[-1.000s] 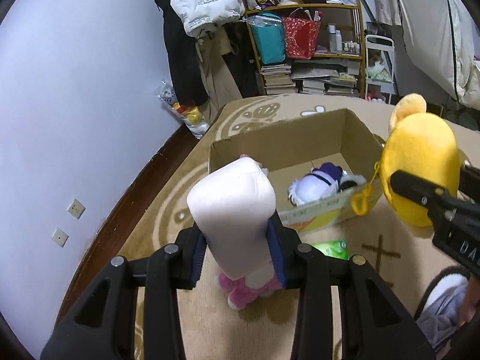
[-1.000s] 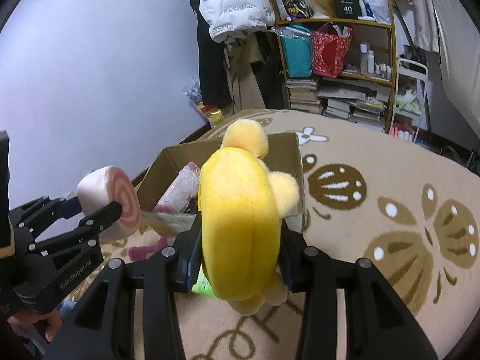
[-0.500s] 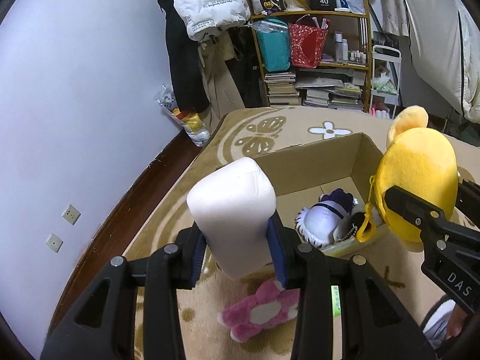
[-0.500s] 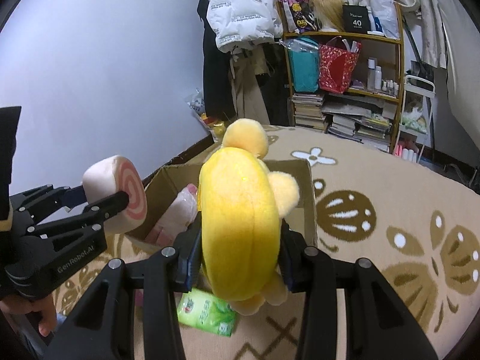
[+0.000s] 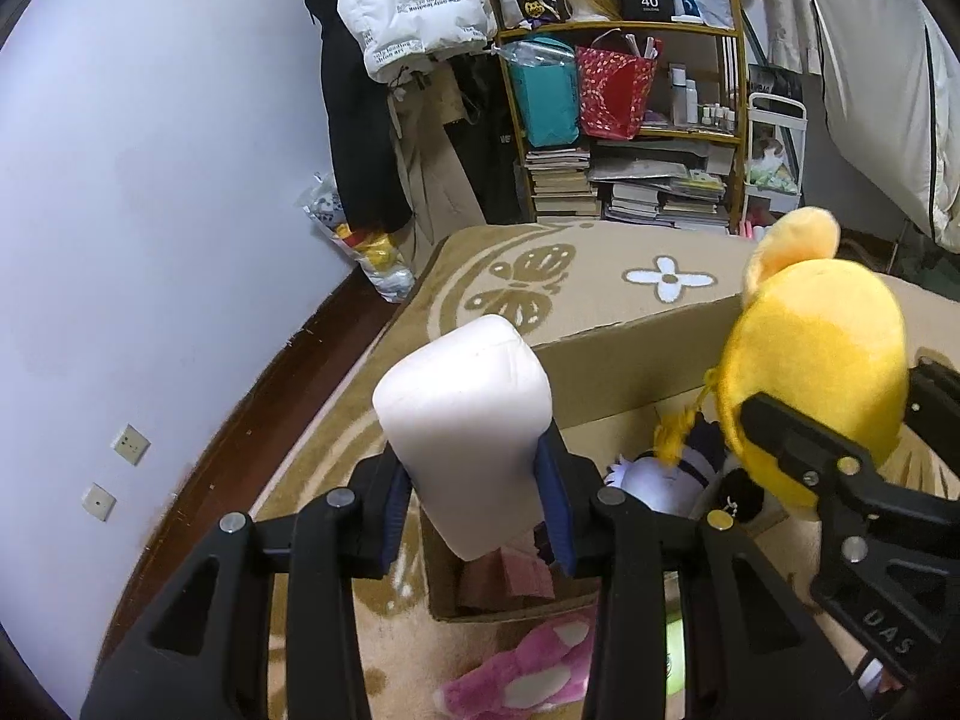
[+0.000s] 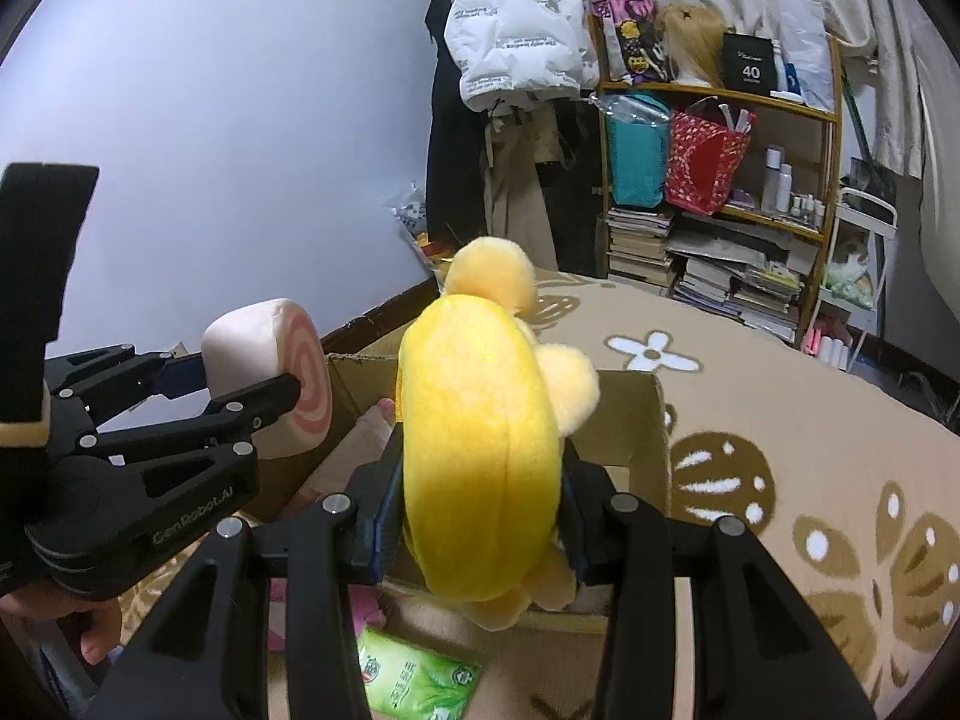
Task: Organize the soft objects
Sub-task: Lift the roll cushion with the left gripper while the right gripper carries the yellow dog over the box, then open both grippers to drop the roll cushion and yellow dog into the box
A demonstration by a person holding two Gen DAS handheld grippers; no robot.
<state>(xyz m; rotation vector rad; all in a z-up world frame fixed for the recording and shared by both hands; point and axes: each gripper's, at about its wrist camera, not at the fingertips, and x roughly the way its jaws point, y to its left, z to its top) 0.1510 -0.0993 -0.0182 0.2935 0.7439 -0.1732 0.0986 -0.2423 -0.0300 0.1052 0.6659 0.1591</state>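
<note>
the left gripper (image 5: 474,498) has its fingers pinched on a white swirl cushion (image 5: 465,432), held above the near left corner of the cardboard box (image 5: 630,360); the pink spiral end face shows only in the right wrist view (image 6: 309,384). the right gripper (image 6: 480,516) has its fingers clamped on a yellow plush toy (image 6: 480,450), held over the box's near right part. the toy hides most of the box interior in that view.

inside the box, a white and dark plush (image 5: 660,474) is partly covered by the yellow toy's cord and the right gripper; its shape is hard to make out. a pale pink item against the box's left wall is only partly visible and cannot be identified.

on the rug (image 6: 810,420), just outside the box's near wall, lies a pink plush (image 5: 528,672), cut across by the left gripper's finger. beside it lies a green tissue pack (image 6: 414,678), partly behind the right gripper's finger.

beyond the rug's far edge stand a cluttered shelf (image 5: 630,120) with stacked books and a white puffer jacket (image 5: 408,6) hanging by the wall.
</note>
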